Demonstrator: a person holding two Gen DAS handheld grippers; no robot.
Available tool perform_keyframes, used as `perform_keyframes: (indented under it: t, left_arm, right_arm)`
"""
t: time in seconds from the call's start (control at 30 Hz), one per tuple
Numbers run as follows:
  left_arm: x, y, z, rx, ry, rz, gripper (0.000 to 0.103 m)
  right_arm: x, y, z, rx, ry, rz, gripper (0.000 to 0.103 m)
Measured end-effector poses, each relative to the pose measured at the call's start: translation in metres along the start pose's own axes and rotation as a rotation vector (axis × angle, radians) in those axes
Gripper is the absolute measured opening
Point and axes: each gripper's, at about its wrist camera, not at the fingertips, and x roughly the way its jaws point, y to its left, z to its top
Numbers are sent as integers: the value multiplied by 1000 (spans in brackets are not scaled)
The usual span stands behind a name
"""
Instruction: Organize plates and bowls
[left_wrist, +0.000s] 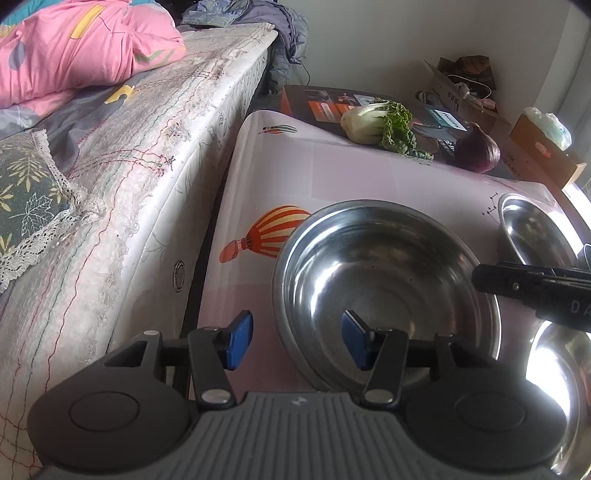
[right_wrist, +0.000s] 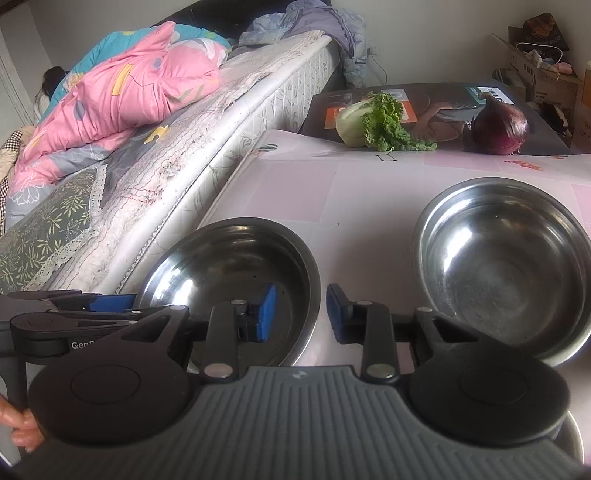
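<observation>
We hold the left gripper (left_wrist: 297, 341) open across the near rim of the left bowl (left_wrist: 384, 280), ready to grip it. The right gripper (right_wrist: 301, 314) is open and empty between this bowl and another bowl (right_wrist: 506, 273) on the table (right_wrist: 332, 192).

Home bedroom, used as living space. Bed (right_wrist: 229, 122) along the left, mattress bare at its edge, with a pink quilt (right_wrist: 122, 96) heaped at the far end and a leaf-print pillow (right_wrist: 48, 236) nearer. Clothes (right_wrist: 314, 26) piled at the far end of the bed. Low table with a pink balloon-print cover (left_wrist: 295, 177) stands just beside the bed. Steel bowls (right_wrist: 506, 269) on it, a cabbage (right_wrist: 369, 118) and a red onion (right_wrist: 498, 127) at the far edge. Cardboard boxes (left_wrist: 469, 96) against the far right wall.
</observation>
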Motion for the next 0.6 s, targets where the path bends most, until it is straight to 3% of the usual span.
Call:
perform_keyframes:
  t: [0.03, 0.17, 0.4, 0.6]
  left_arm:
    - [-1, 0, -1, -2, 7, -15, 43]
    - [-10, -4, -4, 1, 23, -79, 42]
    - [-15, -9, -8, 30, 8, -25, 42]
    - [-11, -11, -5, 67, -8, 25, 42]
  right_arm:
    - [2, 2, 0, -7, 4, 4, 29]
    - [-7, 9, -2, -24, -4, 46, 27]
    - [-19, 6, -1, -58, -23, -35, 28]
    - [5, -9, 3, -26, 26, -56, 31]
